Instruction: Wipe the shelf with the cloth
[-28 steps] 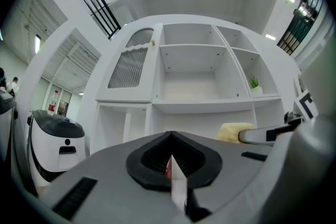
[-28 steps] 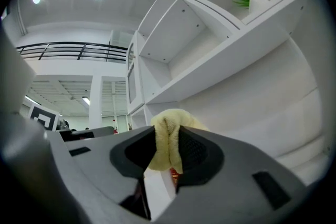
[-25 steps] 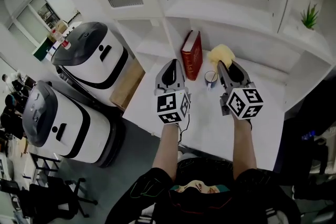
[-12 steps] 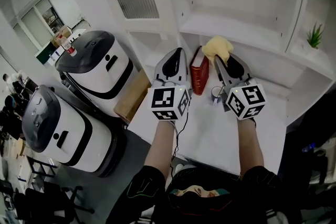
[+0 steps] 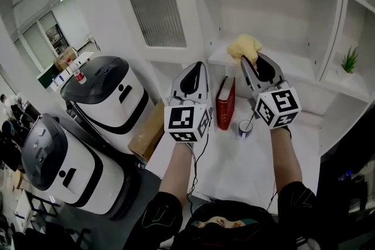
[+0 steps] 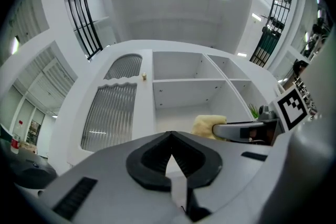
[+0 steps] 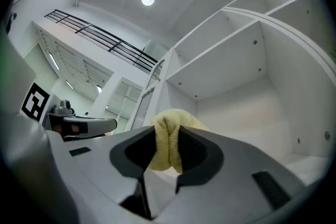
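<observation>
Before smooth white shelf (image 5: 299,70): right claw (image 7: 167,157) pinching fluffy yellow cloth (image 7: 167,136); left claw (image 6: 170,162) pressed together, empty.

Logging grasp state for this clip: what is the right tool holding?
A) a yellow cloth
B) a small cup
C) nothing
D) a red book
A: the right tool is shut on the yellow cloth, which shows bunched between its jaws, while the red book stands untouched on the surface below.
</observation>
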Demonstrator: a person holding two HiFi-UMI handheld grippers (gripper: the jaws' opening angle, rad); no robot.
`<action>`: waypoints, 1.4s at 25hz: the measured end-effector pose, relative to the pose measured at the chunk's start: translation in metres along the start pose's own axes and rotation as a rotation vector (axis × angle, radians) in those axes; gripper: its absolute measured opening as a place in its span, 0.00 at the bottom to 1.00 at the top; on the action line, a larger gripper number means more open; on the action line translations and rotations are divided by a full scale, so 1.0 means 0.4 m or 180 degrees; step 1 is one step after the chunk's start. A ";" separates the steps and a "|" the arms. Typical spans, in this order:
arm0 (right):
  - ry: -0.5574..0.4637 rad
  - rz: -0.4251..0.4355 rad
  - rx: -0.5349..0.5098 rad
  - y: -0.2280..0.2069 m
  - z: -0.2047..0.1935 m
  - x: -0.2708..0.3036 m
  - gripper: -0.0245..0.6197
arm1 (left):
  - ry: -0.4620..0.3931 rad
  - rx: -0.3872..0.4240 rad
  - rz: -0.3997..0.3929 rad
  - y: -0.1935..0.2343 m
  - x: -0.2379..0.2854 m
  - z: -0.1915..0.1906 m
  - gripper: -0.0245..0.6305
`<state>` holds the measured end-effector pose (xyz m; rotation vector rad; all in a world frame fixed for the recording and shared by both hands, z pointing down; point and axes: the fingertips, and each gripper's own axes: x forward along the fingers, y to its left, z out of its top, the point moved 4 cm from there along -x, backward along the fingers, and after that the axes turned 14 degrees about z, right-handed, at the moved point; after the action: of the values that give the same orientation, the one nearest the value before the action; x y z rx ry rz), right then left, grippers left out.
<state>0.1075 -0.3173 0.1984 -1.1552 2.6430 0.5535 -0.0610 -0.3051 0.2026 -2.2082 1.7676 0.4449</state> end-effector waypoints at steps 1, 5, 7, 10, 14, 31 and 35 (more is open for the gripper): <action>-0.0002 -0.0001 -0.0050 -0.009 0.011 0.014 0.21 | -0.0026 -0.0004 -0.0036 -0.001 0.010 0.006 0.04; -0.0073 -0.0077 -0.0137 -0.054 0.057 0.075 0.21 | -0.0129 -0.0017 -0.0204 -0.008 0.040 0.032 0.04; -0.0077 -0.0096 -0.0198 -0.070 0.076 0.108 0.21 | -0.0173 0.0021 -0.0250 -0.007 0.051 0.045 0.04; -0.0041 -0.0077 -0.0343 -0.086 0.102 0.162 0.21 | -0.0226 0.0059 -0.0298 -0.001 0.073 0.068 0.04; -0.0023 -0.0051 -0.0512 -0.102 0.138 0.234 0.21 | -0.0283 0.0116 -0.0336 0.010 0.104 0.097 0.04; 0.0568 -0.0398 -0.1382 -0.190 0.258 0.453 0.21 | -0.0344 0.0196 -0.0290 0.047 0.151 0.153 0.04; 0.0778 -0.0549 -0.1429 -0.207 0.254 0.480 0.21 | -0.0347 0.0187 -0.0293 0.051 0.148 0.158 0.04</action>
<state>0.0431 -0.4538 0.0216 -1.6522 2.6516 1.0710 -0.0728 -0.3369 0.1204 -2.1711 1.5966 0.4768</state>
